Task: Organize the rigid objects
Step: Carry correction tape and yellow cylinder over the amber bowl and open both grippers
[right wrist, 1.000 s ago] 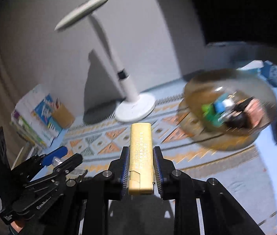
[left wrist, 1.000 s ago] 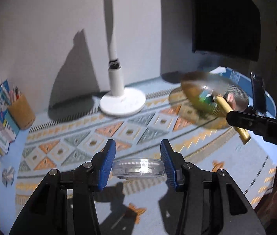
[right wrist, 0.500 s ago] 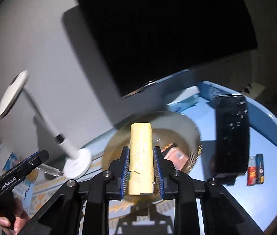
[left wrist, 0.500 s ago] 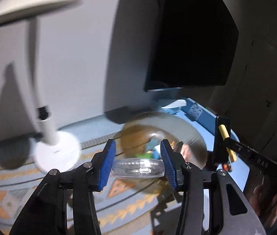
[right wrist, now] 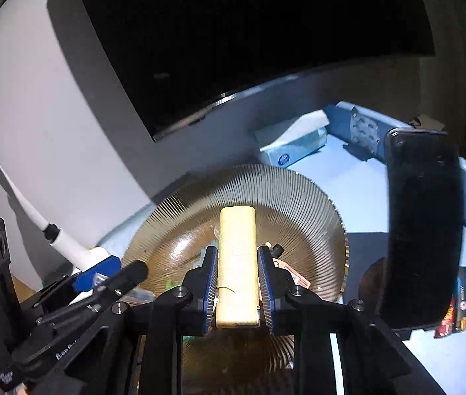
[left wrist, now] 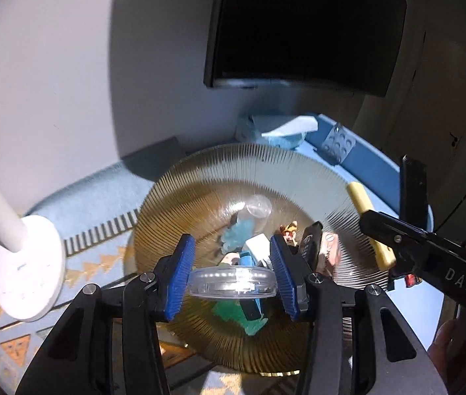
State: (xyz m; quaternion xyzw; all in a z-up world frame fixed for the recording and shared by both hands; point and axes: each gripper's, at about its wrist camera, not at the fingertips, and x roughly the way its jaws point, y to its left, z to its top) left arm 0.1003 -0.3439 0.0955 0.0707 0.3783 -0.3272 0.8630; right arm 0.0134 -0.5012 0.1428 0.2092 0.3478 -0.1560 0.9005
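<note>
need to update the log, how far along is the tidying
Done: several small items already lie in the ribbed amber bowl. In hand: left gripper holds a clear round case and right gripper a gold bar, both over the bowl. Left: releasing both.

Both grippers have swung rightward across the counter (left wrist: 107, 177), off the patterned mat and over the amber ribbed bowl (left wrist: 200, 197).

Left gripper (left wrist: 233, 276): a second ago it looked at the white lamp base (left wrist: 25, 270) and the mat; the bowl now fills the view directly beneath the clear round case (left wrist: 233, 283) it carries. Lamp base pushed to the left edge.

Right gripper (right wrist: 236, 283): view went from mat and lamp to the bowl centred under the yellow bar (right wrist: 236, 263). The dark phone (right wrist: 420, 230) on its stand has come in at right and grown close.

Bowl contents, blurred before, now show sharper.
</note>
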